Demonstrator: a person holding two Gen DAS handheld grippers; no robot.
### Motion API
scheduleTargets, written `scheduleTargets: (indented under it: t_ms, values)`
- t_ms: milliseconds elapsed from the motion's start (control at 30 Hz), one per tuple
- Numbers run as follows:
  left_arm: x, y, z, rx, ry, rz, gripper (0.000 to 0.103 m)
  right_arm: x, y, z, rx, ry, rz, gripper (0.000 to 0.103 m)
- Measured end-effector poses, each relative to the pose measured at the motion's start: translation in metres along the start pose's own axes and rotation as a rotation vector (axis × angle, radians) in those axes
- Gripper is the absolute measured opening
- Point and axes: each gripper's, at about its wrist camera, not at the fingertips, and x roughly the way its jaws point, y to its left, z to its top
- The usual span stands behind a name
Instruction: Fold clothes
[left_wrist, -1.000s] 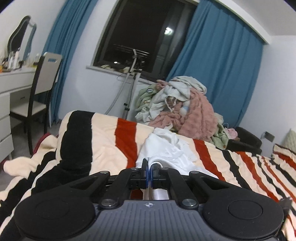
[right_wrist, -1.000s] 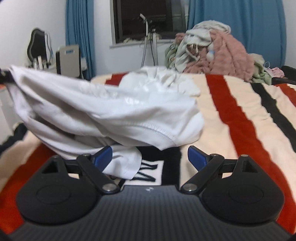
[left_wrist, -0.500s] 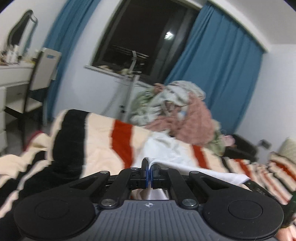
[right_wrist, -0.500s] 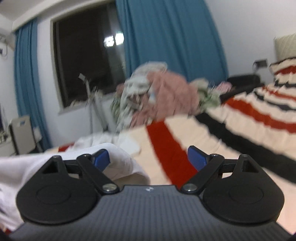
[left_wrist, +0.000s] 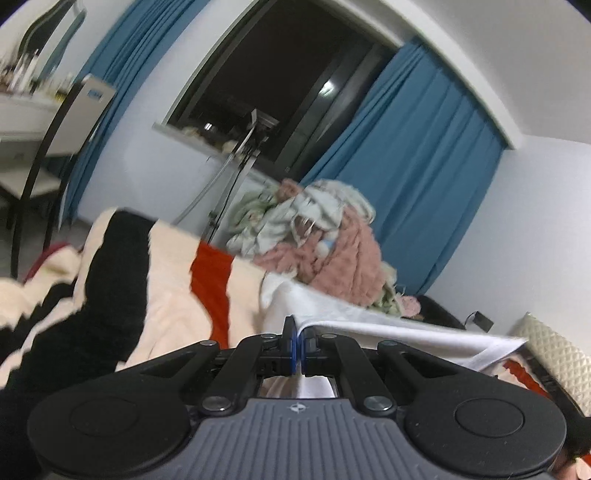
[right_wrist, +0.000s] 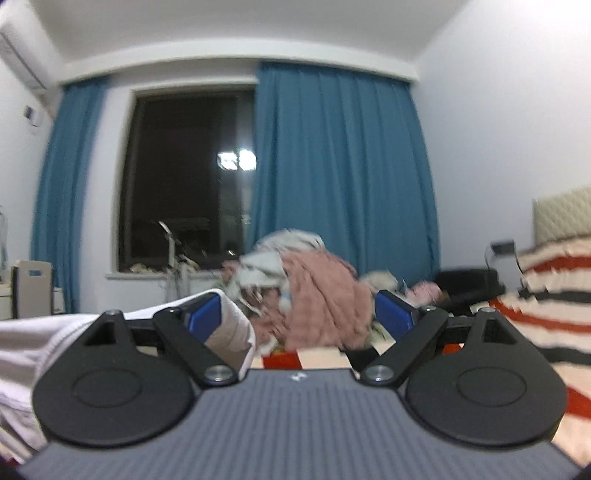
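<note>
Pink laundry heap (right_wrist: 314, 295) beyond tongs (right_wrist: 299, 321)

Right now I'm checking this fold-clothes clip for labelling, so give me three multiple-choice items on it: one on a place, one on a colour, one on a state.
1. Where is the heap of unfolded clothes?
A. at the bed's far end, before the window and curtains
B. on the chair
C. on the floor under the desk

2. What colour are the curtains?
A. grey
B. blue
C. green

3. How do the two grippers stand?
A. both open
B. left open, right shut
C. left shut on the white garment, right open

Answers:
1 A: the heap of clothes lies beyond the striped blanket, below the curtains.
2 B: both views show blue.
3 C: the left gripper pinches the white garment; the right gripper is spread, cloth only draped over one finger.
</note>
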Motion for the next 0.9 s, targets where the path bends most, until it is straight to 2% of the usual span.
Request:
scheduleTargets:
  t_ms: [67, 167, 233, 333, 400, 500, 567, 700, 833, 900]
  values:
    - [0.009, 0.004, -0.003, 0.019, 0.025, 0.038, 0.003, -0.004, 0.003, 0.004, -0.019, -0.011, 0.035, 0.090]
    - [0.028, 0.011, -0.010, 0.036, 0.071, 0.111, 0.004, -0.001, 0.009, 0.000, -0.055, 0.024, 0.077, 0.090]
    - [0.040, 0.017, -0.014, 0.032, 0.107, 0.159, 0.011, 0.003, 0.011, -0.006, -0.076, 0.070, 0.080, 0.090]
    - [0.051, 0.023, -0.021, 0.027, 0.157, 0.218, 0.030, 0.018, 0.013, -0.017, -0.082, 0.148, 0.100, 0.090]
    - [0.053, 0.024, -0.024, 0.025, 0.185, 0.242, 0.059, 0.023, 0.014, -0.019, -0.062, 0.178, 0.129, 0.090]
    - [0.048, 0.018, -0.026, 0.026, 0.214, 0.254, 0.077, 0.030, 0.015, -0.022, -0.041, 0.218, 0.175, 0.090]
    - [0.039, 0.011, -0.027, 0.041, 0.202, 0.260, 0.083, 0.033, 0.018, -0.023, -0.051, 0.241, 0.186, 0.090]
    - [0.021, -0.004, -0.029, 0.080, 0.169, 0.297, 0.086, 0.037, 0.009, -0.026, -0.002, 0.294, 0.172, 0.090]
    - [0.001, -0.020, -0.032, 0.138, 0.119, 0.357, 0.086, 0.042, -0.003, -0.028, 0.064, 0.350, 0.154, 0.090]
    - [-0.009, -0.036, -0.036, 0.210, 0.084, 0.377, 0.086, 0.045, -0.010, -0.029, 0.097, 0.378, 0.145, 0.090]
